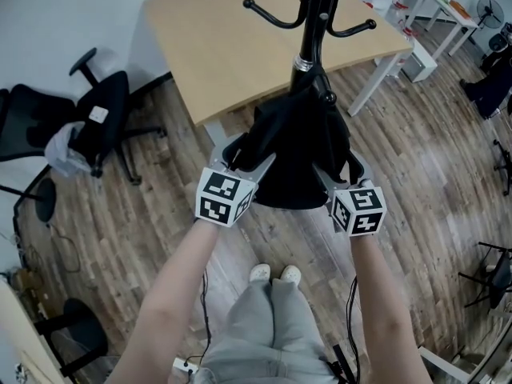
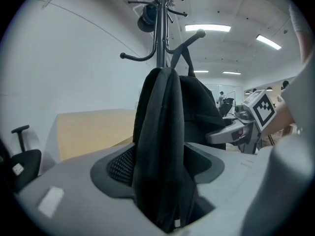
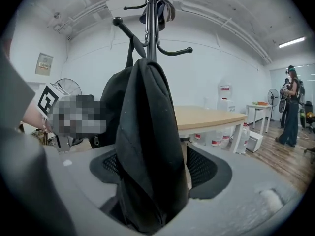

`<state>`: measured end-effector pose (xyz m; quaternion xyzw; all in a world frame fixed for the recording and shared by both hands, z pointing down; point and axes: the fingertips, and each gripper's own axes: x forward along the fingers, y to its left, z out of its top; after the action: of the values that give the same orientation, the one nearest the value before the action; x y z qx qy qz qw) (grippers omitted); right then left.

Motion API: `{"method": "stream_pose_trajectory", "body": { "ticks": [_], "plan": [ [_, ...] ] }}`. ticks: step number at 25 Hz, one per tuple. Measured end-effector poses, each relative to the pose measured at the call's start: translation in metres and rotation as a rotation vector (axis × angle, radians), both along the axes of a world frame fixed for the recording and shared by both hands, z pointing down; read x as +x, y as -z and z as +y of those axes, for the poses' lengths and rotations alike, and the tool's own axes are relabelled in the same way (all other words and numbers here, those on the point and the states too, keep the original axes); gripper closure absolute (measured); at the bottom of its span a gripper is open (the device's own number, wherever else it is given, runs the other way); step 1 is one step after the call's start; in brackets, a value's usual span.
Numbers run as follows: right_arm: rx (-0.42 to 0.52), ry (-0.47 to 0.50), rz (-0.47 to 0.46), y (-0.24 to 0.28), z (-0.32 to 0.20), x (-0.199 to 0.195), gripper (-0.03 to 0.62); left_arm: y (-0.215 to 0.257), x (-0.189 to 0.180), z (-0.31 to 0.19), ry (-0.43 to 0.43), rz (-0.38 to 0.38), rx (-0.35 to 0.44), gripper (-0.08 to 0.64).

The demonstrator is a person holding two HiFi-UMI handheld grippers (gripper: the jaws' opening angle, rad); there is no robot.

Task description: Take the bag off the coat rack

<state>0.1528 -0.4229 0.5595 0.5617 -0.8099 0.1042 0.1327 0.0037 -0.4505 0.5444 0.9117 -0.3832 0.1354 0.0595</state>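
The black bag (image 1: 296, 146) hangs at the centre of the head view, against the pole of the coat rack (image 1: 312, 22). It is well clear of the floor (image 1: 416, 174), and the wooden counter (image 1: 240, 46) stands behind it. In the left gripper view its strap (image 2: 179, 58) runs up to a knobbed hook (image 2: 194, 34) near the top of the frame, so we judge that the bag is not yet off.

Our left tongs (image 2: 158, 168) are closed on a thick fold of the bag, with cloth filling the gap from pad to pad. Our right tongs (image 3: 153, 173) stand wide. A second fold hangs between them, but a sliver of light shows beside the right-hand pad, so they hold nothing.

The danger we see is a one-sided pull. With only the left tongs holding, a tug toward us could drag the strap against the knob instead of lifting it over. That could rock or tip the rack. The loose fold could also slip out of the right tongs if we raise the bag before they close, and the whole weight would then swing onto one pinch of cloth. Thick, soft fabric may creep through that pinch.
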Motion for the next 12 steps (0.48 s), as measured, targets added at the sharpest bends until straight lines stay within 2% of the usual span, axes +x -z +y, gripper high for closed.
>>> {"method": "stream_pose_trajectory", "body": {
  "ticks": [4, 10, 12],
  "plan": [
    [-0.003, 0.034, -0.018, -0.011, -0.01, -0.005, 0.242, -0.01, 0.003, -0.008, -0.01, 0.013, -0.014, 0.245],
    [-0.015, 0.049, -0.056, -0.026, -0.021, -0.008, 0.242, -0.027, 0.004, -0.017, 0.02, 0.018, -0.038, 0.266],
    [-0.017, 0.058, -0.078, -0.027, -0.021, -0.009, 0.273, -0.029, 0.003, -0.019, 0.036, 0.035, -0.048, 0.293]
  ]
}}
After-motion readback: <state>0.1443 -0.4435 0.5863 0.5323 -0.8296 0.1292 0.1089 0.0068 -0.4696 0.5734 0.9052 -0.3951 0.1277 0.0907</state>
